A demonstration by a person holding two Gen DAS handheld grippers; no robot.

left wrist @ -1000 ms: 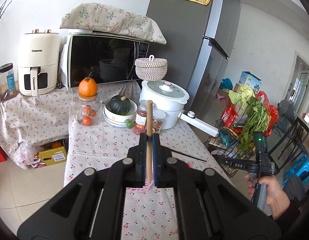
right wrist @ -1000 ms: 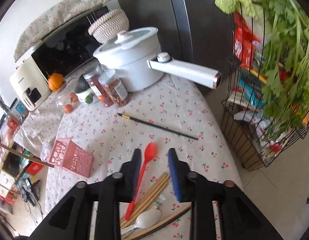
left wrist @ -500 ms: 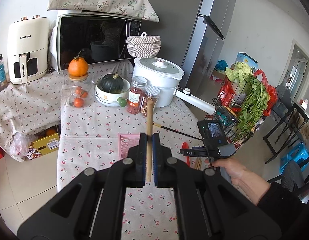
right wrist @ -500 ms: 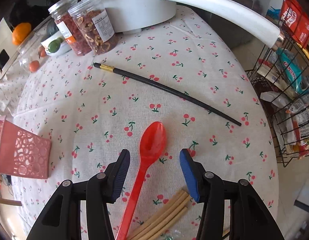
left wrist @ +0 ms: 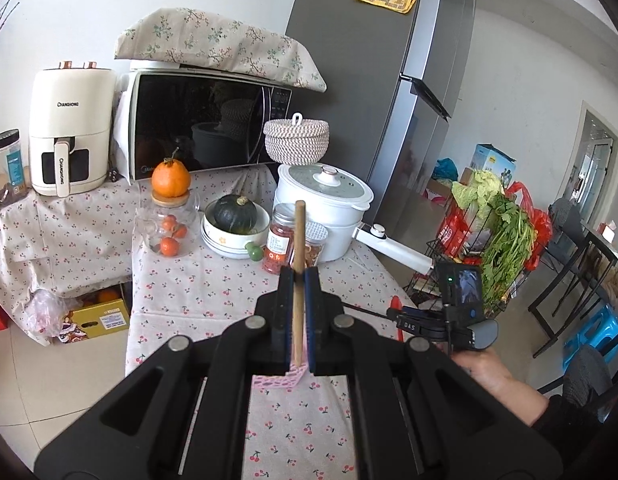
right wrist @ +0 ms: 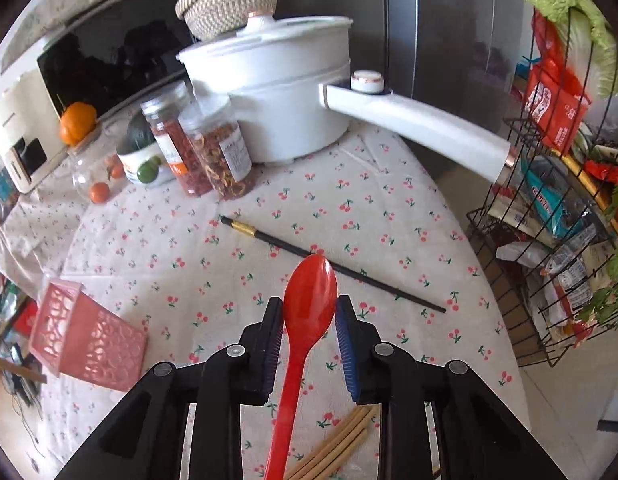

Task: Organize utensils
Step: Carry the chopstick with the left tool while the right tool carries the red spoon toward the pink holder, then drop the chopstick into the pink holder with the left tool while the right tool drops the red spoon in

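Observation:
My left gripper [left wrist: 297,280] is shut on a wooden chopstick [left wrist: 297,248] that stands upright between the pads, above the pink lattice holder [left wrist: 287,378]. My right gripper [right wrist: 309,320] is shut on the red plastic spoon [right wrist: 309,316], bowl forward, raised off the cherry-print tablecloth [right wrist: 349,216]. The pink holder [right wrist: 85,344] shows at the left in the right wrist view. A black chopstick [right wrist: 333,266] lies ahead of the spoon. Several wooden chopsticks [right wrist: 337,444] lie under the right gripper.
A white pot [right wrist: 277,92] with a long handle [right wrist: 421,128], two spice jars [right wrist: 213,152], a fruit jar [left wrist: 167,228] and a bowl with a squash [left wrist: 235,224] stand at the table's back. A wire basket of groceries [right wrist: 557,216] stands off the right edge.
My right gripper closed on the red spoon and lifted it off the cloth. My left gripper drew back and up with the wooden chopstick, over the pink holder.

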